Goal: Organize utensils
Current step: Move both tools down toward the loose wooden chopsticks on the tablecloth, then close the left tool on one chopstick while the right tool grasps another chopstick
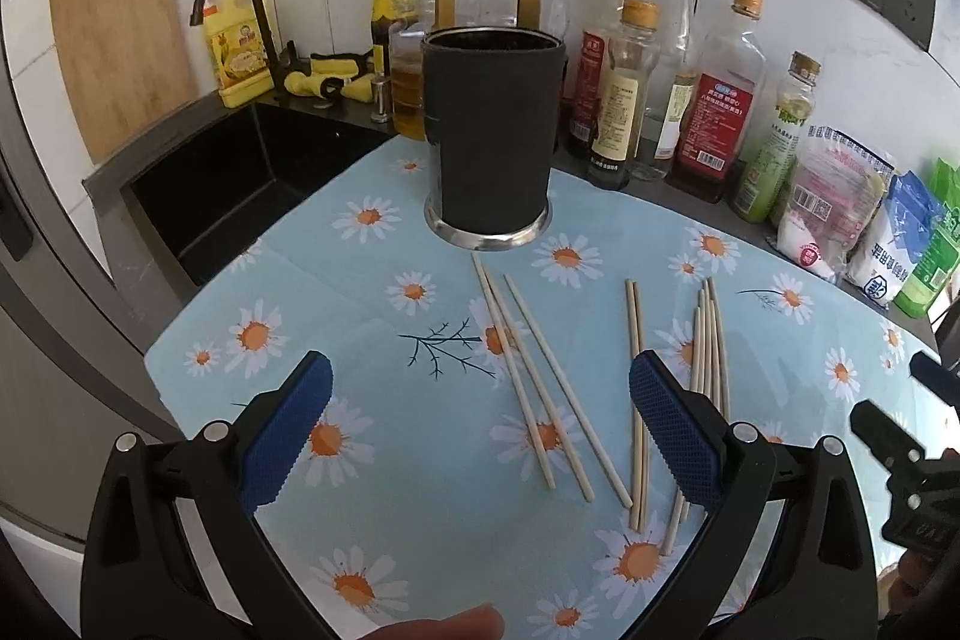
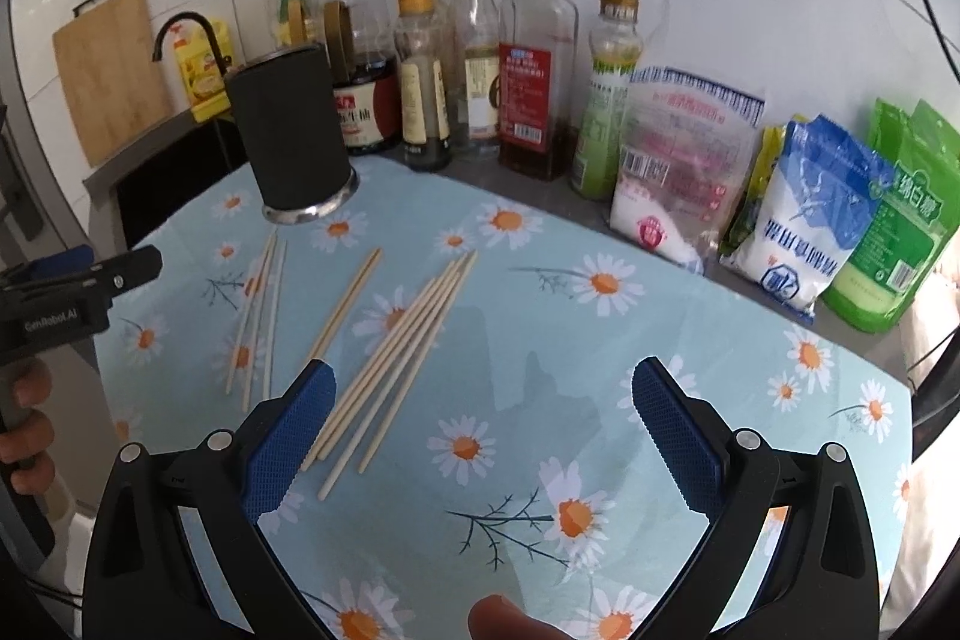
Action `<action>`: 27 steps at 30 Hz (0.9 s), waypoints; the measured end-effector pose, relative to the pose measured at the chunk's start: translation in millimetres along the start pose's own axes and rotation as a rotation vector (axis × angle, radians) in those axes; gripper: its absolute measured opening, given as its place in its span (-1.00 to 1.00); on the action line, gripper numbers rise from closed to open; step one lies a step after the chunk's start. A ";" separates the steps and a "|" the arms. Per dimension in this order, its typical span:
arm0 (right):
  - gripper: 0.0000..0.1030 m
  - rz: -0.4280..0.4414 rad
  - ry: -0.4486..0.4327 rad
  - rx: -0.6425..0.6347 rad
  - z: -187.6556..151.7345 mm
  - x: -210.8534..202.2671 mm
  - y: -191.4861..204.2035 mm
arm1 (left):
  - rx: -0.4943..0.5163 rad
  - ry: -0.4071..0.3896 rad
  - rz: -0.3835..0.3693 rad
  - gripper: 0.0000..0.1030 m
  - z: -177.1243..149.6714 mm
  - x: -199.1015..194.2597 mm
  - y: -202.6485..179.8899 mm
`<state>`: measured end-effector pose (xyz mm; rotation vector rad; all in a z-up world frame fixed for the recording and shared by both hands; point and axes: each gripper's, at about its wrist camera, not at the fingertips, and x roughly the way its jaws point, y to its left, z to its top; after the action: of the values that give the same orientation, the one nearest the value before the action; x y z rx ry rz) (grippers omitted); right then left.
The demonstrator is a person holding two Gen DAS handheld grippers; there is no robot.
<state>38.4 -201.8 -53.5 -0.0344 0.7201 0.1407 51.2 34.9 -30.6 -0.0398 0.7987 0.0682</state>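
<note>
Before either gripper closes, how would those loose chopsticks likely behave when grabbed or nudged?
The chopsticks look thin, straight and wooden, so probably stiff and light. Lying flat on the smooth tablecloth, they may roll or slide when pushed and be awkward to pinch.

Both the left gripper (image 1: 480, 388) and the right gripper (image 2: 485, 394) are black plastic frames with silver screws at the joints and blue dimpled pads (image 1: 678, 436), one body printed "GenRobot.AI" in white.

left gripper (image 1: 480, 382): jaws wide apart, holding nothing | right gripper (image 2: 485, 388): jaws wide apart, holding nothing | both hover side by side
</note>
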 end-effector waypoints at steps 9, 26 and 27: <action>0.85 -0.028 0.055 -0.026 2.0 26.7 9.4 | 0.000 0.037 0.004 0.89 3.8 25.4 6.4; 0.85 -0.131 0.214 0.013 6.7 103.6 17.6 | -0.014 0.250 -0.021 0.89 1.8 112.4 32.6; 0.85 -0.131 0.218 0.019 7.2 106.4 16.7 | -0.020 0.260 -0.023 0.89 2.5 117.0 34.4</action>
<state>119.8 -172.3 -118.1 -0.0796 0.9344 0.0041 131.7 74.8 -113.0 -0.0782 1.0575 0.0495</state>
